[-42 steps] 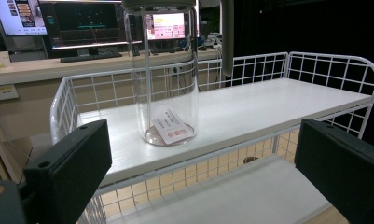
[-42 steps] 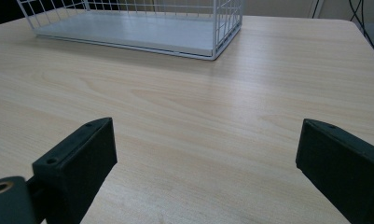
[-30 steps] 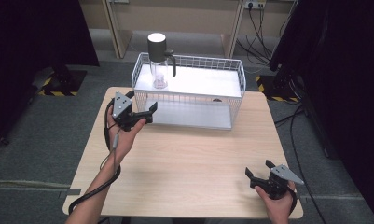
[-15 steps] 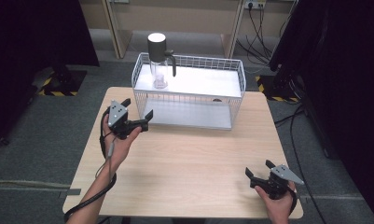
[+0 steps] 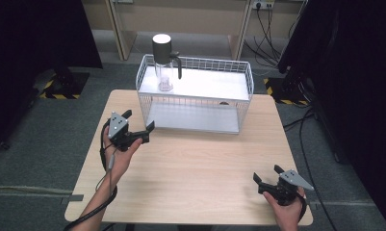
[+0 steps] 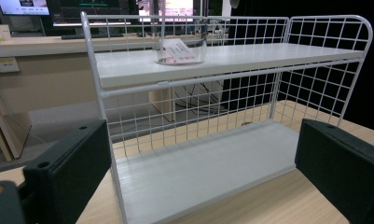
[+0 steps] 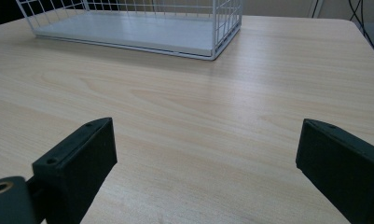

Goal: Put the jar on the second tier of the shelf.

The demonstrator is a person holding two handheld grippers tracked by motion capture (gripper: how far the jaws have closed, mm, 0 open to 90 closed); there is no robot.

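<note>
Each claw, left claw (image 5: 138,122) and right claw (image 5: 266,175), is black with broad flat jaws (a grey three-cornered plate on top), trailing a black cable; forearms are bare.

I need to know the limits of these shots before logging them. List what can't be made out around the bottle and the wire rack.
- Bottle: in the left gripper view the frame's top edge cuts off its lid and handle; the print on its label is too small to read.
- Small dark spot on the rack's top shelf: too small in the high view to identify.
- Left gripper, right gripper: both open, holding nothing.
</note>
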